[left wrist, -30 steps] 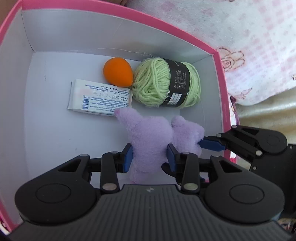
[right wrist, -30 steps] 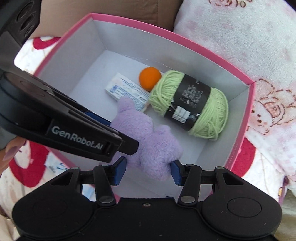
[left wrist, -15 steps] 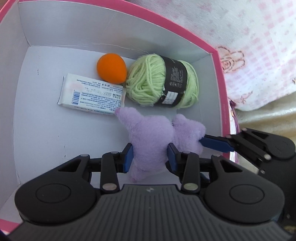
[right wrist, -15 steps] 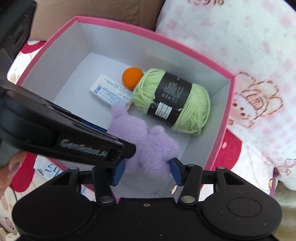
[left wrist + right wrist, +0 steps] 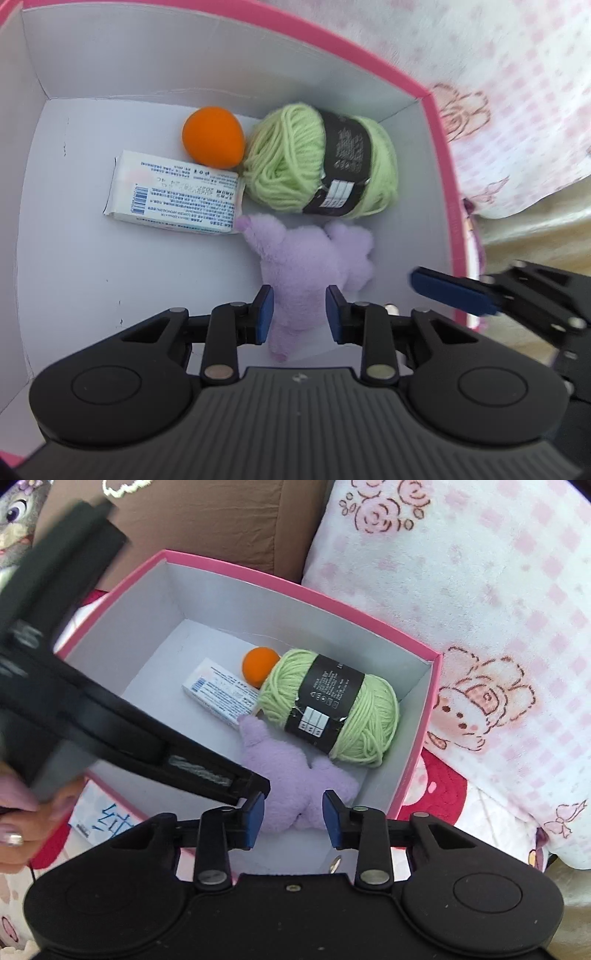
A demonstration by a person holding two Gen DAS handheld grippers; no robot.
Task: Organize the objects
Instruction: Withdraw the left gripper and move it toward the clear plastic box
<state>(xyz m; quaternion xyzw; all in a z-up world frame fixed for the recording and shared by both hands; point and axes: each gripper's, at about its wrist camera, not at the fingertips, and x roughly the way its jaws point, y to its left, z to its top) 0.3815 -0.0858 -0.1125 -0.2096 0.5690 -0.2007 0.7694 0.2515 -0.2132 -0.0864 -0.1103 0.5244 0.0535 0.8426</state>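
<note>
A purple plush toy point(image 5: 310, 258) lies on the floor of a pink box with a white inside point(image 5: 74, 266), next to a green yarn ball point(image 5: 317, 162), an orange ball point(image 5: 213, 137) and a white packet point(image 5: 173, 192). My left gripper point(image 5: 300, 313) is open, its pads on either side of the plush's lower end without squeezing it. My right gripper point(image 5: 293, 818) is open and has drawn back above the box's near edge, the plush point(image 5: 284, 771) below it. The yarn point(image 5: 332, 709), orange ball point(image 5: 258, 664) and packet point(image 5: 221, 692) show there too.
The box's pink rim point(image 5: 424, 738) sits on a pink-and-white printed blanket point(image 5: 480, 609). A brown cushion point(image 5: 207, 520) lies behind the box. A hand point(image 5: 22, 819) holds the left gripper's body, which crosses the right wrist view.
Both grippers have opened and let the plush go; it now lies on the box floor. The right gripper has pulled back and up, away from the plush.
</note>
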